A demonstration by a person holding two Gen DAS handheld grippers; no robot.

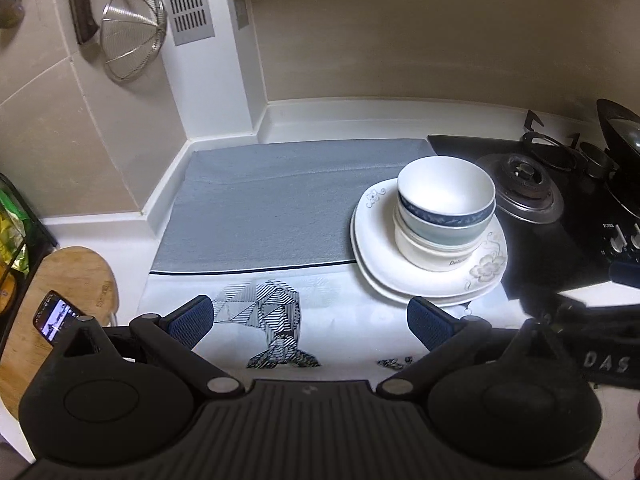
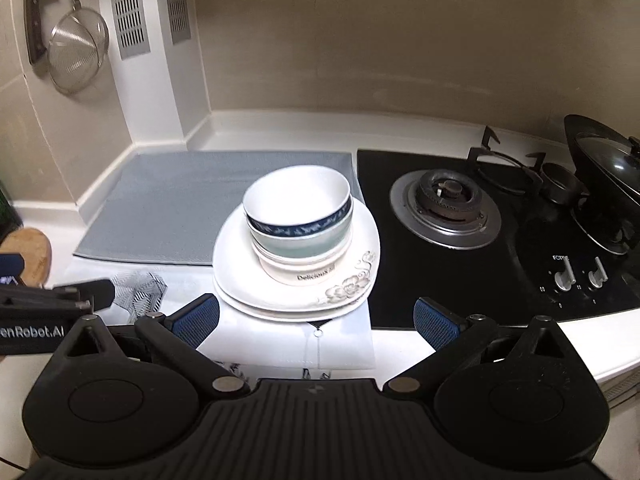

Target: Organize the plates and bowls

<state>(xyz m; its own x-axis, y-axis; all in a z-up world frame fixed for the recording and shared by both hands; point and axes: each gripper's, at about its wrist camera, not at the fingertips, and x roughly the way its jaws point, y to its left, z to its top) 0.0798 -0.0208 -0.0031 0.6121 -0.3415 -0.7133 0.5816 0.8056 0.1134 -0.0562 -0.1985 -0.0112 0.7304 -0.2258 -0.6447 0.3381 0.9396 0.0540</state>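
A stack of dishes stands on a grey and white cloth mat. Two white flower-patterned plates lie at the bottom. On them sit nested bowls: a cream bowl with lettering, and on top a white bowl with a blue band. My left gripper hovers open, low and left of the stack, with nothing between its fingers. My right gripper is open too, just in front of the plates, also holding nothing.
A black gas hob adjoins the mat on the right, with a lidded wok at its far right. A round wooden board and a phone lie at left. A strainer and cleaver hang on the wall.
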